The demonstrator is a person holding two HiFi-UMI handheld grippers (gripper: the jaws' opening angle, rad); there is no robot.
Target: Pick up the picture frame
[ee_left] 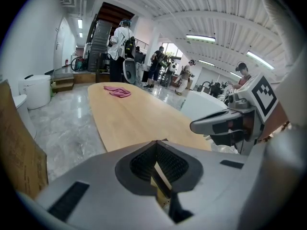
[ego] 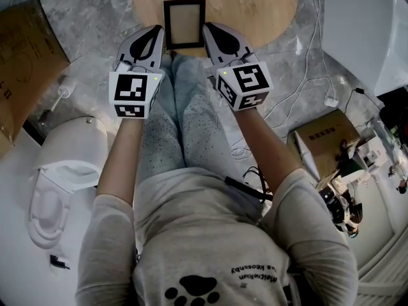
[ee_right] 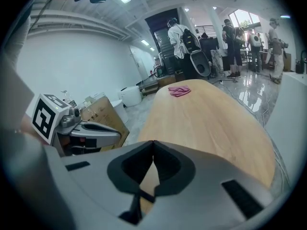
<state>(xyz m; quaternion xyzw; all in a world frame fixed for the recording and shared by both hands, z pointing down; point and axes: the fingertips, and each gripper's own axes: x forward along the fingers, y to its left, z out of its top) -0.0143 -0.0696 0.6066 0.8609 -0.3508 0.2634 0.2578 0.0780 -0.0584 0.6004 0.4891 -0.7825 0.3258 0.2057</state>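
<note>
A black picture frame point(ego: 185, 23) with a tan middle sits at the near edge of the oval wooden table point(ego: 255, 11). My left gripper point(ego: 156, 36) is at the frame's left side and my right gripper point(ego: 211, 34) at its right side, both angled down with jaws shut. I cannot tell whether either tip touches the frame. In the left gripper view the shut tips point(ee_left: 156, 143) meet, and a black and gold strip of the frame point(ee_left: 163, 178) shows through the gap below them. The right gripper view shows its shut tips point(ee_right: 153, 143) over the wood.
A pink cloth point(ee_left: 117, 91) lies at the table's far end, where several people stand. On the grey floor are a cardboard sheet point(ego: 25, 56) at the left, a white fixture point(ego: 64, 164), loose cables point(ego: 306, 75) and a cardboard box point(ego: 325, 139) at the right.
</note>
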